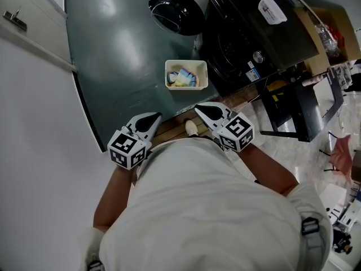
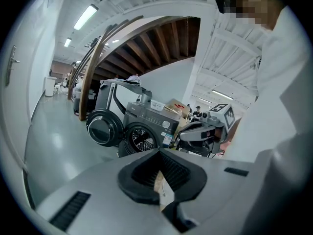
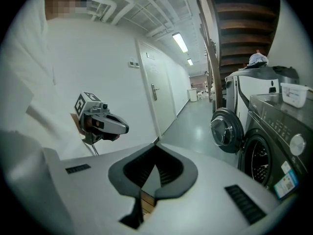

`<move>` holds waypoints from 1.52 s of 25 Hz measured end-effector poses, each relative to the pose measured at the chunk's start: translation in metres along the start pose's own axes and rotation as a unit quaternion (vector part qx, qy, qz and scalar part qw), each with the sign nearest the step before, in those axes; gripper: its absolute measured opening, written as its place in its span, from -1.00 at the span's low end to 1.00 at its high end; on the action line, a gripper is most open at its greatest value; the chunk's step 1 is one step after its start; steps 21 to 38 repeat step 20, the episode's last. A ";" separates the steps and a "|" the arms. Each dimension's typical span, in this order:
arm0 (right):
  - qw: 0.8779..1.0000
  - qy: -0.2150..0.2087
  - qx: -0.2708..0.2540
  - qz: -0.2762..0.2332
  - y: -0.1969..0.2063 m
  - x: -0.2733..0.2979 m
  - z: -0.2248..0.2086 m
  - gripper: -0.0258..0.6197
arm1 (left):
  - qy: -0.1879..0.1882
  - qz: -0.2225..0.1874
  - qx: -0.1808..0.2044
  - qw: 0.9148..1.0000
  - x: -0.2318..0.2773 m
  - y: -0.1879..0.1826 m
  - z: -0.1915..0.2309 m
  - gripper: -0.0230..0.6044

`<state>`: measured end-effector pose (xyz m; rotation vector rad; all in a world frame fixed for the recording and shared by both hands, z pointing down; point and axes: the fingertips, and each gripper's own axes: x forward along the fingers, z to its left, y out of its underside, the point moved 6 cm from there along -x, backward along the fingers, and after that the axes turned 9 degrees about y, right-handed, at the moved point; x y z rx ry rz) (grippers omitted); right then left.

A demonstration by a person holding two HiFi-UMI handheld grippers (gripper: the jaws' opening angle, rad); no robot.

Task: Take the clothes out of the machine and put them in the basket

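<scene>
Both tongs shut, empty: left tongs and right tongs side by side. Basket with clothes sits on floor beside washing machine.

My left gripper and right gripper were white with black-lined jaws, their marker cubes patterned in black-and-white squares. Far off, the washing machine was dark grey and its round door glossy black. The near basket was cream, its clothes pastel pink, blue and yellow. The floor was grey-green.
</scene>
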<state>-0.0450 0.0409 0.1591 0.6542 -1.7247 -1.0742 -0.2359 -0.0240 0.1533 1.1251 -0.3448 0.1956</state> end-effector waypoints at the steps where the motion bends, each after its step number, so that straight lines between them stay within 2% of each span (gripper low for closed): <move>1: 1.000 0.000 -0.001 0.001 0.000 0.000 0.001 -0.91 | 0.000 0.000 -0.001 1.000 -0.001 0.001 0.001 -0.94; 15: 1.000 0.025 -0.004 0.004 -0.002 0.002 0.005 -0.91 | 0.011 0.000 -0.010 1.000 -0.011 0.022 0.008 -0.94; 20: 0.999 0.036 -0.006 0.003 0.003 0.004 0.001 -0.91 | 0.015 0.008 -0.001 1.000 -0.006 0.030 0.017 -0.94; 38: 0.999 0.036 -0.006 0.003 0.003 0.004 0.001 -0.91 | 0.015 0.008 -0.001 1.000 -0.006 0.030 0.017 -0.94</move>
